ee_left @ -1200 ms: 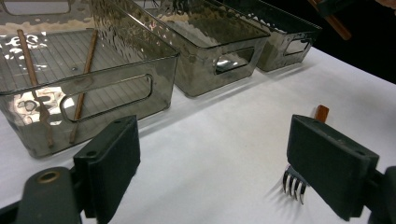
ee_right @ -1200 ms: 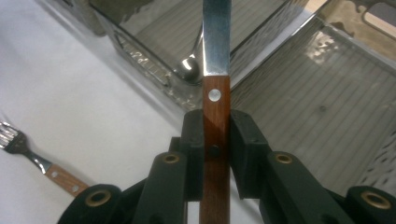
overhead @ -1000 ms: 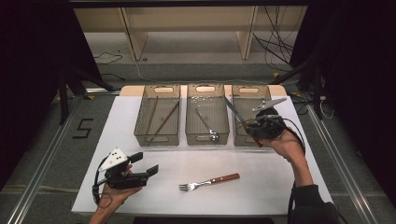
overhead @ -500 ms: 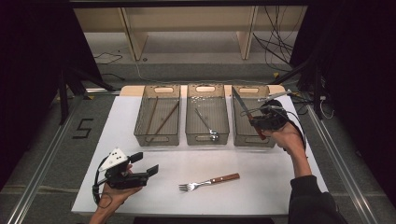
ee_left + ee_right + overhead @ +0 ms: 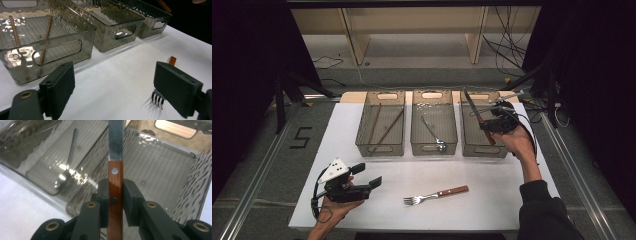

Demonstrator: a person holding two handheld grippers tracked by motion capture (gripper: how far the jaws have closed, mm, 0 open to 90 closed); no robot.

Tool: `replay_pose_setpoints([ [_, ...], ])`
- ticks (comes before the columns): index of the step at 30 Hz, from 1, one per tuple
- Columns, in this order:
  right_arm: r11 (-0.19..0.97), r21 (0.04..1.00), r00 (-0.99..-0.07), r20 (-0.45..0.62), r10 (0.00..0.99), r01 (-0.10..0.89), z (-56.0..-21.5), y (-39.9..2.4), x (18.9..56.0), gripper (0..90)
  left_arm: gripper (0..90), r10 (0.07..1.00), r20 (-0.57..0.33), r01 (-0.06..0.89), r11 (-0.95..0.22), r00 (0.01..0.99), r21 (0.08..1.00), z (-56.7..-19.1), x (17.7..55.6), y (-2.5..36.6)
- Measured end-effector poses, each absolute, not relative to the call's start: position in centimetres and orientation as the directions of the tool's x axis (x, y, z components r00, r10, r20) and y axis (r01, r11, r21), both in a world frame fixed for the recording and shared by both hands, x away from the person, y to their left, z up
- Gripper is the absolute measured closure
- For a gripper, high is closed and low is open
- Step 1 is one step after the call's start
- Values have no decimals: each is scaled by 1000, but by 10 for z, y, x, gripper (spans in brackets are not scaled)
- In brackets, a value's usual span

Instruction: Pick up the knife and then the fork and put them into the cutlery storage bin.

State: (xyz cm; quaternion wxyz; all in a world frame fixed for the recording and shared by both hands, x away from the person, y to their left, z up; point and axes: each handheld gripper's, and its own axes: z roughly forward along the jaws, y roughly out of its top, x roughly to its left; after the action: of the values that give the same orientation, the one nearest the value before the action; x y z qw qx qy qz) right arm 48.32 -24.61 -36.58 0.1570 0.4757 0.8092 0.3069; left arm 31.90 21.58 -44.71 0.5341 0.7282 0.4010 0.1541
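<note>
Risk sits with the knife point(image 5: 115, 180), clamped by its wooden handle between the right gripper point(image 5: 115, 202) jaws, blade pointing up-frame over the right-hand bin point(image 5: 472, 145) at the high view's upper right. The bin looks empty; let go tilted, the blade could strike its rim and tip out onto the white table point(image 5: 512, 200). The left gripper point(image 5: 113, 92) hangs spread wide and empty at lower left, the fork point(image 5: 434, 195) lying near it at bottom centre; a careless sweep could knock the fork.
</note>
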Motion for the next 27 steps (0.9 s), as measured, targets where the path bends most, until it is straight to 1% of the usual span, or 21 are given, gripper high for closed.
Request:
replay_pose_setpoints([
  [13,295,636,-437,74,896,713,-371,-247,503,771,167,748,-203,418,-109,632,902,-447,319,216],
  [27,265,610,-394,84,915,747,-382,-248,513,770,167,747,-203,418,-110,633,902,-447,319,215],
])
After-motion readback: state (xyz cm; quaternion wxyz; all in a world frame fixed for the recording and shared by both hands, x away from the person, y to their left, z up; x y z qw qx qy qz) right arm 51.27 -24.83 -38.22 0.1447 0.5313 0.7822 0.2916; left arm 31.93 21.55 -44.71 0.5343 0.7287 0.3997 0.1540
